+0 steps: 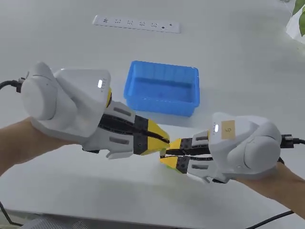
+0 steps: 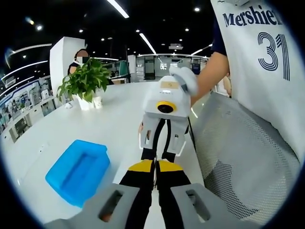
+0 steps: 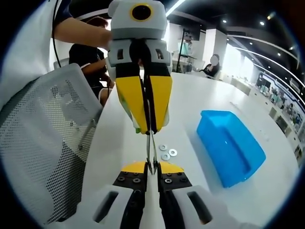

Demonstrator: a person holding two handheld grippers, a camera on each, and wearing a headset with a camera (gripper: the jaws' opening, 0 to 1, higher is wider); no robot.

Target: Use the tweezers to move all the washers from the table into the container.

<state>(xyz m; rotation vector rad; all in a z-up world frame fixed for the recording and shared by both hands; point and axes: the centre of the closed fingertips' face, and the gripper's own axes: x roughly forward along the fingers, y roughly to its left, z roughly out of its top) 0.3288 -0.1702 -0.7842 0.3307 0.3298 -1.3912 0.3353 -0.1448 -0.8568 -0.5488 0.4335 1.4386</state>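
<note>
Left tool (image 1: 164, 140) and right tool (image 1: 167, 153) meet tip to tip at centre frame, both clamped on the tweezers (image 3: 150, 145); in the right gripper view, washers (image 3: 167, 152) lie mid-frame on the counter (image 3: 190, 95), left of the blue container (image 3: 248, 167).

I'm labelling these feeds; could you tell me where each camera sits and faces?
Head view: on the headset, looking down at the left gripper, right gripper, forearms and the blue container.
Left gripper view: rides the left gripper, facing the right gripper and the person's jersey; own jaws below.
Right gripper view: faces back at the left gripper; tweezers, washers, own jaws.
Shared: all show the container.
</note>
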